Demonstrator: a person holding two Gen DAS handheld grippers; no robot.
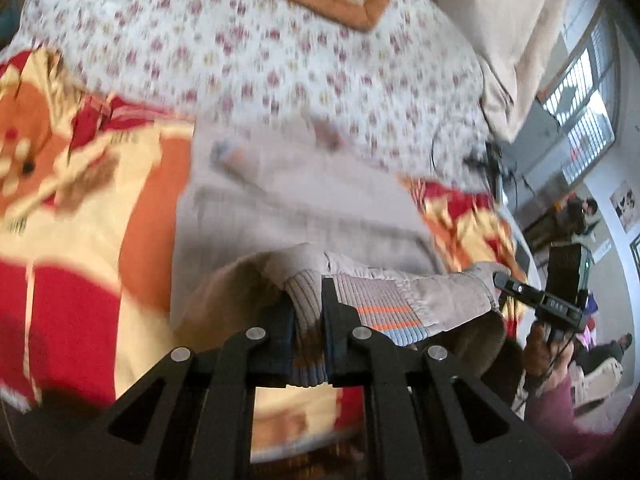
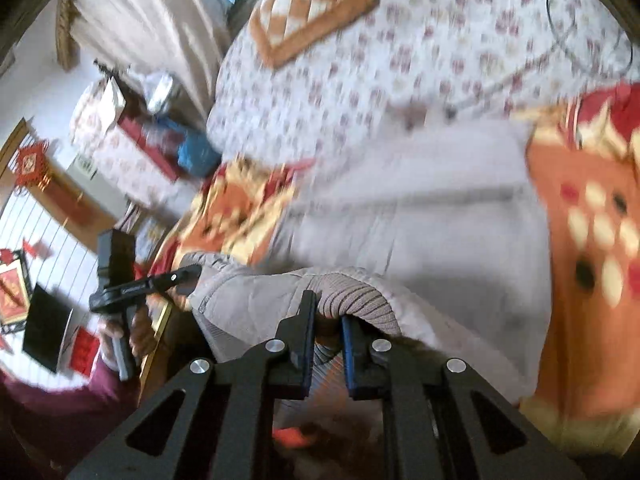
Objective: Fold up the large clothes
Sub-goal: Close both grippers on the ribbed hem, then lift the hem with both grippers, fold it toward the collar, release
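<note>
At my far left in the left wrist view lies the red and orange blanket (image 1: 72, 208), and on it, straight ahead of my tool, is spread the pale grey knitted garment (image 1: 304, 200), which looks like a sweater or cardigan. My left gripper (image 1: 308, 312) is clamped on the ribbed hem (image 1: 308, 304) of this garment, with the knit squeezed between both fingers, and the hem is lifted off the blanket so that the cloth hangs in a loop under it. To the right of my left tool the hem, with its orange and blue stripes (image 1: 394, 318), stretches to my right gripper (image 1: 502, 280), which bites the other corner. In the right wrist view the right gripper (image 2: 326, 320) is also closed on the ribbed edge (image 2: 360, 292), and the body of the garment runs forward from it over the blanket to the flowered bedsheet (image 2: 400, 60). I judge that the fold is only at its beginning: both lower corners are taken and raised, but the hem is not yet carried over to the far part of the garment. The laying down, the smoothing and any further folds remain.
</note>
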